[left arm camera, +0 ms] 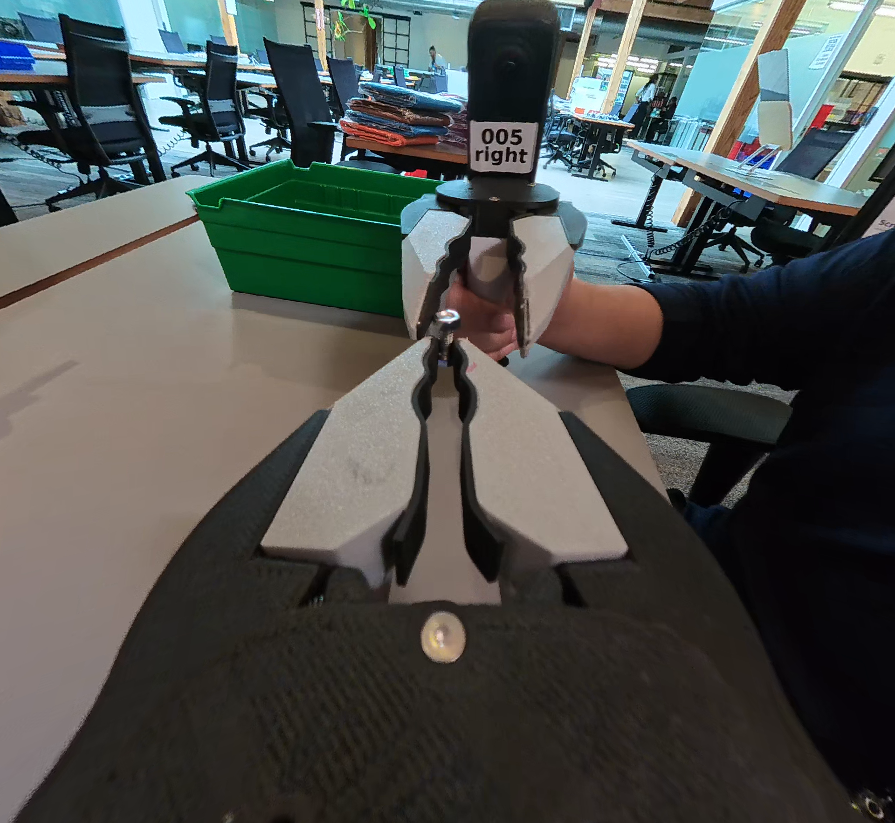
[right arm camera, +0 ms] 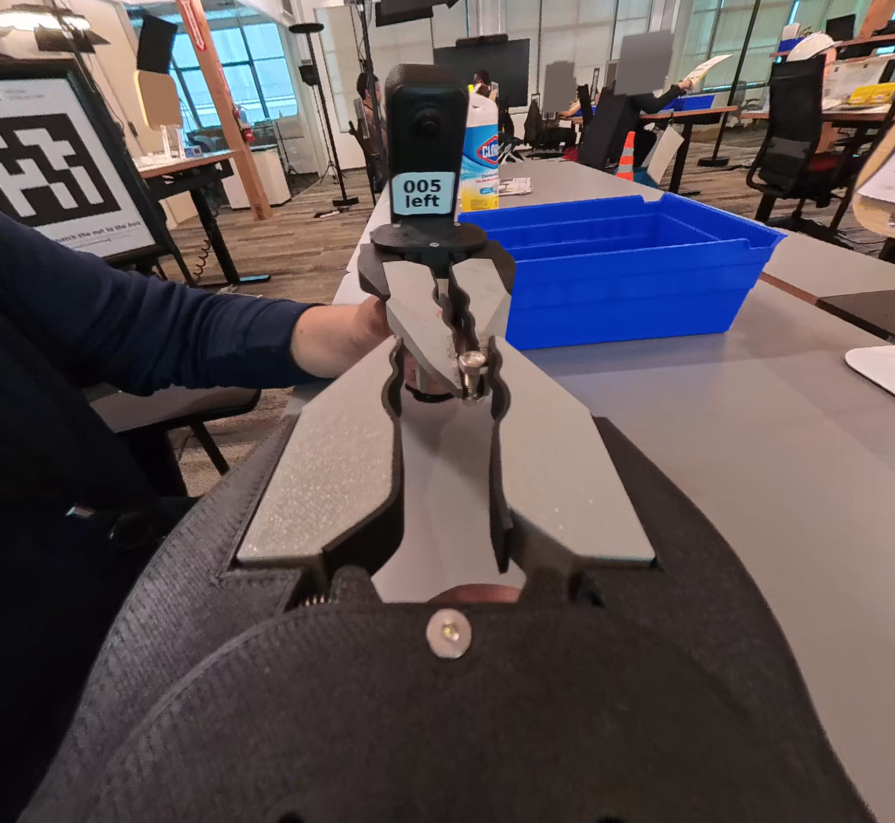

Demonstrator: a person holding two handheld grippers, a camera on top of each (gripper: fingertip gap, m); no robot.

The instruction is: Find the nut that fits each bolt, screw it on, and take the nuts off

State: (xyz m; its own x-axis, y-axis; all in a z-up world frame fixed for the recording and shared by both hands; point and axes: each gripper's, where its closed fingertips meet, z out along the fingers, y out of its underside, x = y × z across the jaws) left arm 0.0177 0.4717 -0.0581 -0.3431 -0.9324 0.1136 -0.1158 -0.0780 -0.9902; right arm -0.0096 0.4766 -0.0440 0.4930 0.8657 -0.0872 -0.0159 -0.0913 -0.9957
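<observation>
A small silver bolt [left arm camera: 444,327] stands upright with its head up, clamped by the shaft in my left gripper [left arm camera: 443,348], which is shut on it above the grey table [left arm camera: 145,363]. My right gripper [left arm camera: 472,344] faces it with its jaws open. In the right wrist view the bolt [right arm camera: 472,371] sits between my right gripper's [right arm camera: 445,349] open fingertips, close to the right-hand finger [right arm camera: 499,359]. The left gripper [right arm camera: 462,383] comes in from the far side. I cannot tell whether a nut is on the bolt.
A green bin [left arm camera: 300,238] stands on the table behind the grippers in the left wrist view. A blue bin [right arm camera: 629,286] stands at the right in the right wrist view, with a wipes canister [right arm camera: 479,160] behind it. The person's forearms reach in from the sides. Both grippers' tips are close together, under 4 cm apart.
</observation>
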